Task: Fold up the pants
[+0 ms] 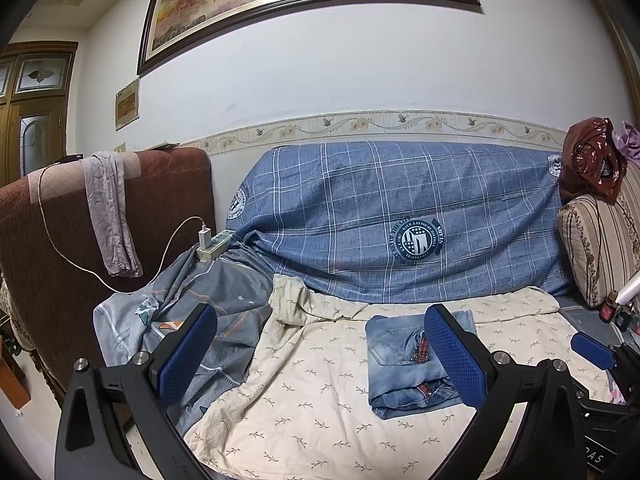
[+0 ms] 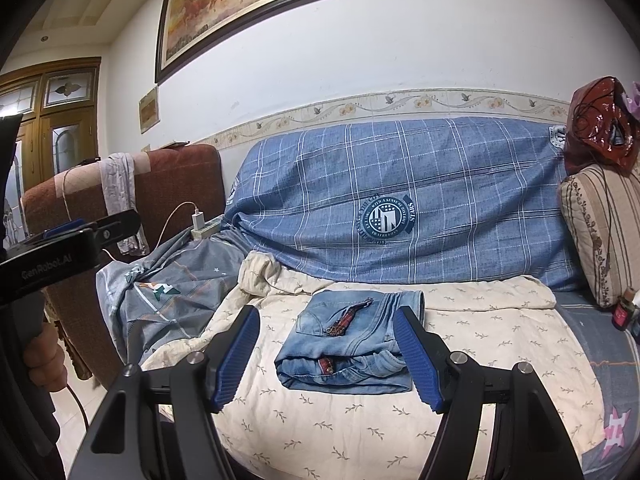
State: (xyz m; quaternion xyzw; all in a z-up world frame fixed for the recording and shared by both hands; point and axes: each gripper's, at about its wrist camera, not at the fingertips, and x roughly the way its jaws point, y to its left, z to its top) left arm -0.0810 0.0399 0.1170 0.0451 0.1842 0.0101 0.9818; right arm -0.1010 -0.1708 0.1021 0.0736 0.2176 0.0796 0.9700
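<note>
Right claw point(image 2: 328, 354): jaws spread wide, blue ribbed pads facing each other, nothing gripped; held above the near edge of the sofa seat.

Left claw point(image 1: 322, 354): jaws likewise parted and empty, to the left of the other.

Pants point(image 2: 352, 340): light blue denim, folded into a compact rectangular bundle, a back pocket and a red plaid trim showing on top. The bundle lies flat on the cream leaf-print sheet point(image 2: 360, 432), beyond the right claw's pads and apart from them.

Grey patterned cloth point(image 2: 168, 300): crumpled, left of the sheet, touching its edge.

Blue plaid cover point(image 2: 460, 208): draped over the sofa back, round crest printed near the middle.

Striped cushion point(image 2: 600, 232): upright at the right end, a glossy red-brown bag point(image 2: 600, 120) above it.

Brown armchair point(image 2: 180, 184): left of the sofa, a pale garment point(image 2: 120, 188) hung over its back.

Power strip point(image 2: 204, 230): between chair and sofa, white charger plugged in.

Framed horse painting point(image 2: 280, 4): on the wall above.
</note>
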